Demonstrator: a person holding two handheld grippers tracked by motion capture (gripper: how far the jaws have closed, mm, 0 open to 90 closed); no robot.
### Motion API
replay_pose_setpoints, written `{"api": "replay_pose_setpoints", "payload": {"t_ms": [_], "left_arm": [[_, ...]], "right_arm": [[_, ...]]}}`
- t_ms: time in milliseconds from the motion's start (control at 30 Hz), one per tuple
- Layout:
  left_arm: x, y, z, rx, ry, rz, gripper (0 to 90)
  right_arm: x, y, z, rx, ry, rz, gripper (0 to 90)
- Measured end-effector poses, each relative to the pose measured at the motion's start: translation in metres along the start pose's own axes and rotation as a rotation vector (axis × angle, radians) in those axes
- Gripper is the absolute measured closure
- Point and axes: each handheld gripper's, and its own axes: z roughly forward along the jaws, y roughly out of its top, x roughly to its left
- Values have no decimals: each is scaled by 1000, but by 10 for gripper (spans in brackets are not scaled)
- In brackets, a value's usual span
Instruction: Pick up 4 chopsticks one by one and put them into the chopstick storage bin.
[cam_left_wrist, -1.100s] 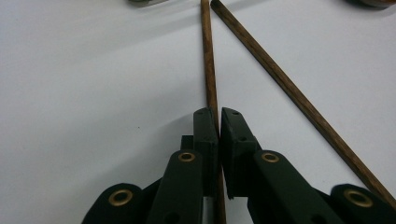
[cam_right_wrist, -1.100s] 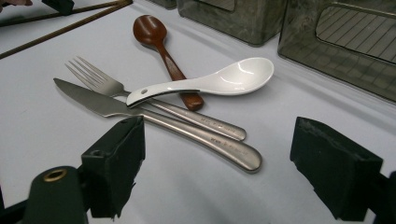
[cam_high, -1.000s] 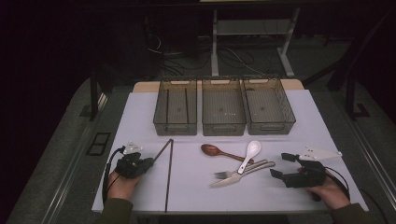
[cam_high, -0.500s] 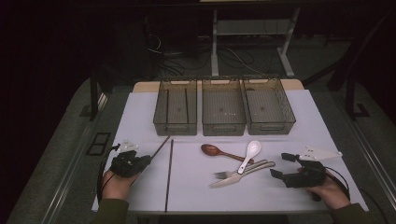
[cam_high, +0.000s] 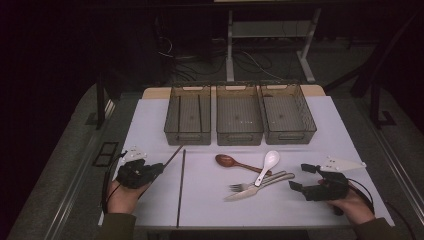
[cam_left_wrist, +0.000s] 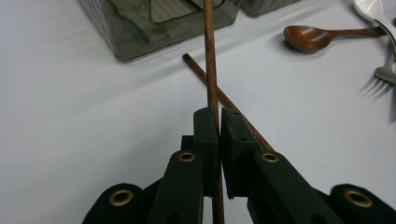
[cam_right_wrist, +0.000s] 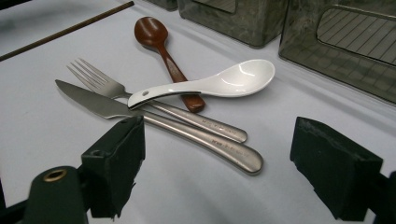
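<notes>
High view: a person seated at the near edge of a white-topped table works a two-jaw gripper in each hand. The left gripper, at the table's near left, has its jaws pinched shut on one brown chopstick, which slants up and away toward the leftmost of three clear plastic bins lined up across the far side. A second chopstick lies flat on the table just to the right, running from near the bins down to the front edge. At centre lies a cluster of cutlery: a wooden spoon, a white ceramic spoon, a steel fork and a steel knife. The right gripper rests at the near right, jaws spread wide with nothing between them, just beside the knife handle.

Left gripper view: the two black jaws press together on the held chopstick, which passes between the pads and rises clear of the table toward the bin. The other chopstick lies on the white surface beneath, crossing behind the jaws. The wooden spoon sits at upper right.

Right gripper view: the jaws stand far apart and empty, framing the cutlery. The white ceramic spoon lies across the wooden spoon and the fork; the knife lies alongside the fork, nearest the jaws.
</notes>
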Motion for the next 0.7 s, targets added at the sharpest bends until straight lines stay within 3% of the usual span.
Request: {"api": "replay_pose_setpoints", "payload": {"t_ms": [267,700], "left_arm": [[-1,8,2,-15,-10,15,843],[-2,23,6,-46,-31,17,843]], "right_arm": [[4,0,6,11,25,-14,161],[14,2,22,32,26,-24,159]]}}
